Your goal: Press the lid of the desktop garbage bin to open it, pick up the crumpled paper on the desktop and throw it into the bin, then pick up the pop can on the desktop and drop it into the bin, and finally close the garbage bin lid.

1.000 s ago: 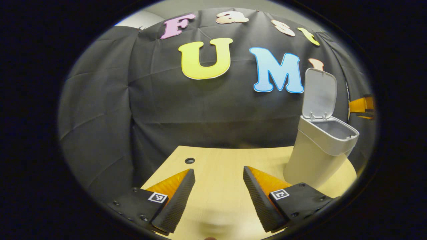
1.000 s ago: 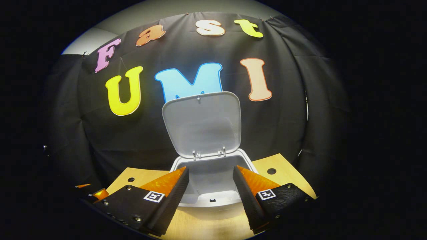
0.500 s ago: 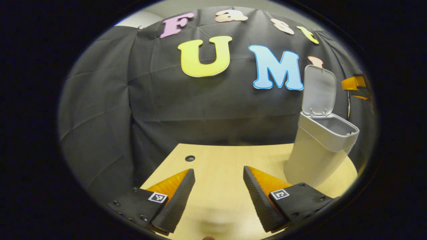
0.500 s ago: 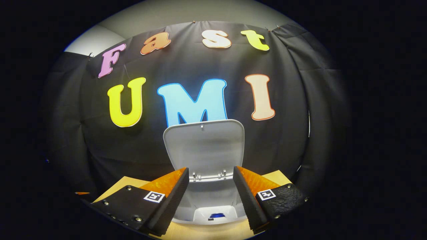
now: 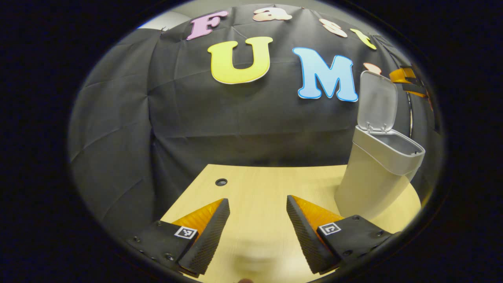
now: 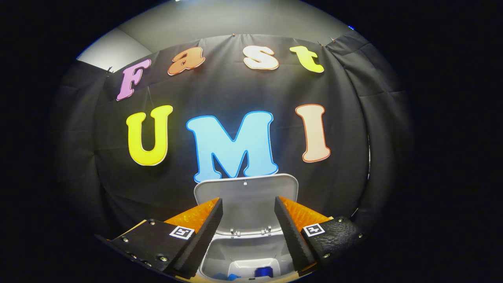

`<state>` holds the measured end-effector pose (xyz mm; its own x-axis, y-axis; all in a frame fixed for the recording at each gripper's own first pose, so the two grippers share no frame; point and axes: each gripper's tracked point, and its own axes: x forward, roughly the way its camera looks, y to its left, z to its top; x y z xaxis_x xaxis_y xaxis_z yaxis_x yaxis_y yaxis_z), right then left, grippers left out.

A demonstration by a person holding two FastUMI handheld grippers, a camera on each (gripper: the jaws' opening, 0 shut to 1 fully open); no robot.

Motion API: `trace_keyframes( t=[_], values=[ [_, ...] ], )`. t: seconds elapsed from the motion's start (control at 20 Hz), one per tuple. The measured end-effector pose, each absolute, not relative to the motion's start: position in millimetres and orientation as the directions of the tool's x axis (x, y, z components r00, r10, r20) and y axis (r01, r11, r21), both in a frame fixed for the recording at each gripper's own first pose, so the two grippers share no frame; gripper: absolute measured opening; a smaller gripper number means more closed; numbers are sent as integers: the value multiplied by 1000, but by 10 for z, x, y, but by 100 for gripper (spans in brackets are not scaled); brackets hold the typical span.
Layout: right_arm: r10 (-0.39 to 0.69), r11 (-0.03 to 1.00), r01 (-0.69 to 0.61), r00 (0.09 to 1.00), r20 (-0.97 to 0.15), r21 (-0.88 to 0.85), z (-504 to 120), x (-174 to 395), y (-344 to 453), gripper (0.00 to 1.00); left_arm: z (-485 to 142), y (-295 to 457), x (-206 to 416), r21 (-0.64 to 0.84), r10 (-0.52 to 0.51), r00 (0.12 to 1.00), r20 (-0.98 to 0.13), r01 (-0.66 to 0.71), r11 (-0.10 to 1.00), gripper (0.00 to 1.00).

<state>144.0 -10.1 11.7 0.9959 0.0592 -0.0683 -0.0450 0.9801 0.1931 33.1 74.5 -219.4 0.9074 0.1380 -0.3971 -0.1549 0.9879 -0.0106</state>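
The tabletop point(image 5: 267, 184) carries the garbage bin point(image 5: 369, 181) at its right side in the left gripper view, well apart from the left hand-held gripper point(image 5: 258, 206), which hovers low over bare wood with its fingers spread apart and nothing between them. The bin stands upright, its long axis vertical and its mouth facing up. Its lid point(image 6: 245, 200) is swung up on the rear hinge, standing nearly vertical with its inner face turned toward the front of the bin.

In the right gripper view the right hand-held gripper point(image 6: 248, 204) sits above the open mouth, fingers apart and empty, the raised lid showing between them. Down inside the bin lie something blue with a round top, probably the pop can point(image 6: 264, 271), and another blue scrap beside it; no crumpled paper can be made out for certain.

By this reading only the closing is left. The risk lies there: a push on the lid's upper edge that goes backward rather than down could tip or slide the tall, narrow bin toward the wall. A finger could also slip off the smooth lid, leaving it half shut and unlatched.
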Motion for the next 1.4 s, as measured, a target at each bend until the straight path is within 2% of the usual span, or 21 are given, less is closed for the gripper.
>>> trace_keyframes(
  t=[0.1, 0.15, 0.7, 0.8, 0.85, 1.0, 1.05, 1.15, 1.25, 1.3, 1.35, 1.4],
  values=[
    [54, 980, -44, 997, -49, 193, 212, 1511, -89, 85, -2222, 721, 364, -12, 132, 907, -400, -149, 989, 100],
    [52, 980, -44, 998, -38, 193, 256, 1538, -81, 85, -2232, 714, 368, -13, 129, 907, -401, -147, 989, 96],
    [51, 985, -57, 998, 43, 162, 571, 1951, 31, 85, -2455, 826, 363, -11, 154, 885, -439, -177, 984, 97],
    [42, 988, -49, 998, 52, 144, 578, 2021, 41, 85, -2477, 878, 378, -6, 166, 882, -441, -188, 982, 100],
    [38, 990, -45, 998, 56, 135, 578, 2052, 46, 85, -2473, 899, 370, -2, 172, 880, -443, -193, 981, 97],
    [37, 991, -42, 998, 45, 123, 530, 2143, 72, 85, -2482, 963, 358, 1, 186, 875, -446, -207, 978, 97],
    [39, 991, -43, 999, 34, 125, 492, 2152, 82, 85, -2483, 975, 356, 3, 189, 873, -449, -211, 978, 85],
    [43, 991, -44, 999, 7, 128, 395, 2156, 95, 85, -2499, 987, 355, 5, 194, 871, -452, -215, 977, 85],
    [37, 992, -37, 999, 5, 122, 404, 2161, 102, 86, -2488, 976, 355, 8, 192, 871, -451, -211, 977, 100],
    [36, 993, -37, 999, 9, 114, 423, 2154, 98, 86, -2485, 968, 366, 8, 190, 872, -451, -209, 978, 97],
    [35, 993, -35, 999, 7, 112, 406, 2135, 103, 86, -2485, 949, 367, 7, 186, 873, -451, -205, 979, 85],
    [32, 993, -33, 999, 11, 115, 415, 2111, 103, 86, -2476, 928, 360, 5, 181, 874, -451, -201, 980, 85]
  ],
)
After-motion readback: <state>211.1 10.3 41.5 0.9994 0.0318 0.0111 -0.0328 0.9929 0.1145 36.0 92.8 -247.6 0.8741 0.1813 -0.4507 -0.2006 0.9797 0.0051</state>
